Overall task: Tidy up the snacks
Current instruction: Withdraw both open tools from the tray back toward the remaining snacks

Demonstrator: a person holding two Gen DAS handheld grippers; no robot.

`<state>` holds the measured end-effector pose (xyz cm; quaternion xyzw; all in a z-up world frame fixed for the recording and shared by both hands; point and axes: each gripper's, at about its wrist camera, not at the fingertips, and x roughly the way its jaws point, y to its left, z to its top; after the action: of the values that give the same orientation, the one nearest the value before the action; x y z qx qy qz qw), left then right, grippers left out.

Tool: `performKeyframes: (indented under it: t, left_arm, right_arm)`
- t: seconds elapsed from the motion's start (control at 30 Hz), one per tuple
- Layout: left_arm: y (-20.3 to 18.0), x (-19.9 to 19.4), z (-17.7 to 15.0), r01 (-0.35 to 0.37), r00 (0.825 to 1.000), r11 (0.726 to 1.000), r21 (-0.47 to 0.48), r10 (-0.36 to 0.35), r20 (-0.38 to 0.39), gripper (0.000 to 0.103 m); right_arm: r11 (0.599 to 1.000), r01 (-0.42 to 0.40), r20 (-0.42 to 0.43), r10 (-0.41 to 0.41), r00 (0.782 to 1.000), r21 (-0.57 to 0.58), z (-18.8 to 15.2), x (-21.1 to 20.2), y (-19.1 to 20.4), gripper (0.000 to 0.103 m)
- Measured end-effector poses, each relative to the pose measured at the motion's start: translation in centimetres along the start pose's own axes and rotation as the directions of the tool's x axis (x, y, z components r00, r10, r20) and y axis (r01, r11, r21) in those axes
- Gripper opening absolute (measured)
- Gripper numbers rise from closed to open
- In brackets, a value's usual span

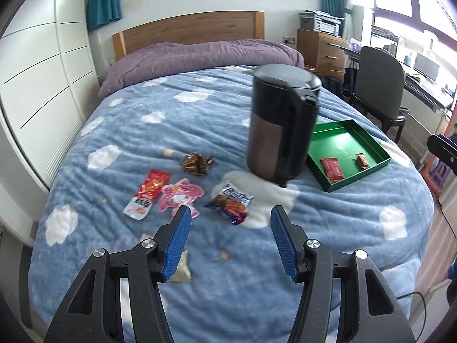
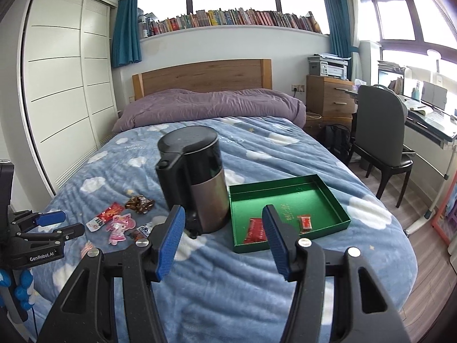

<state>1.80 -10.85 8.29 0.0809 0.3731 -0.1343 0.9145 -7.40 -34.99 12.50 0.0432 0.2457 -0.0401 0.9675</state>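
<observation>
Loose snacks lie on the blue cloud blanket: a red packet (image 1: 148, 193), a pink packet (image 1: 181, 197), a blue-orange packet (image 1: 230, 205), a crumpled brown wrapper (image 1: 197, 161) and a pale packet (image 1: 181, 268). To their right, a green tray (image 1: 351, 131) holds a red packet (image 1: 331, 168) and a small red candy (image 1: 362, 161). My left gripper (image 1: 230, 210) hovers open above the blue-orange packet, with nothing between its pads. My right gripper (image 2: 223, 210) is open and empty, in front of the tray (image 2: 285, 197) and its red packet (image 2: 255, 230). The left gripper (image 2: 64, 224) shows at the left edge.
A black and brown kettle (image 2: 197, 177) stands upright on the bed between the loose snacks and the tray. A purple duvet (image 2: 211, 105) lies by the headboard. A white wardrobe (image 2: 57, 85) flanks the left side; a chair (image 2: 380, 131) and desk stand on the right.
</observation>
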Motion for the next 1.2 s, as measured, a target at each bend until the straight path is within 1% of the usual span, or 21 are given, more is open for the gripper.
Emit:
performKeyframes:
  t: [0.23,0.43,0.67,0.9,1.07,1.2]
  left_arm:
    - [4.4,-1.9,-1.5,-0.043,0.999,0.998,-0.051,0.044,0.021,0.052]
    - [7.7,-2.3,-3.4,-0.068,0.997,0.992,-0.103,0.070,0.017,0.052]
    - [10.2,-1.8,-5.7,-0.076,0.997,0.985,-0.158,0.076,-0.009,0.052]
    - [12.8,-0.9,-7.9,-0.092,0.995,0.973,-0.210,0.085,-0.045,0.052]
    - [14.2,0.1,-9.2,-0.108,0.993,0.968,-0.228,0.093,-0.076,0.052]
    - [15.2,1.2,-10.2,-0.127,0.989,0.961,-0.247,0.104,-0.101,0.052]
  right_arm:
    - [0.999,-0.025,0.006,0.025,1.000,-0.039,0.2,-1.1,2.8,0.062]
    - [0.997,-0.049,-0.020,0.048,0.999,-0.061,-1.0,-1.0,5.0,0.062]
    - [0.994,-0.080,-0.073,0.074,0.995,-0.079,-2.8,-0.2,7.1,0.063]
    - [0.988,-0.115,-0.138,0.100,0.985,-0.099,-4.9,1.3,9.2,0.064]
    - [0.983,-0.143,-0.179,0.121,0.976,-0.114,-5.9,2.5,10.7,0.069]
    - [0.978,-0.162,-0.206,0.134,0.969,-0.128,-6.5,3.4,11.5,0.071]
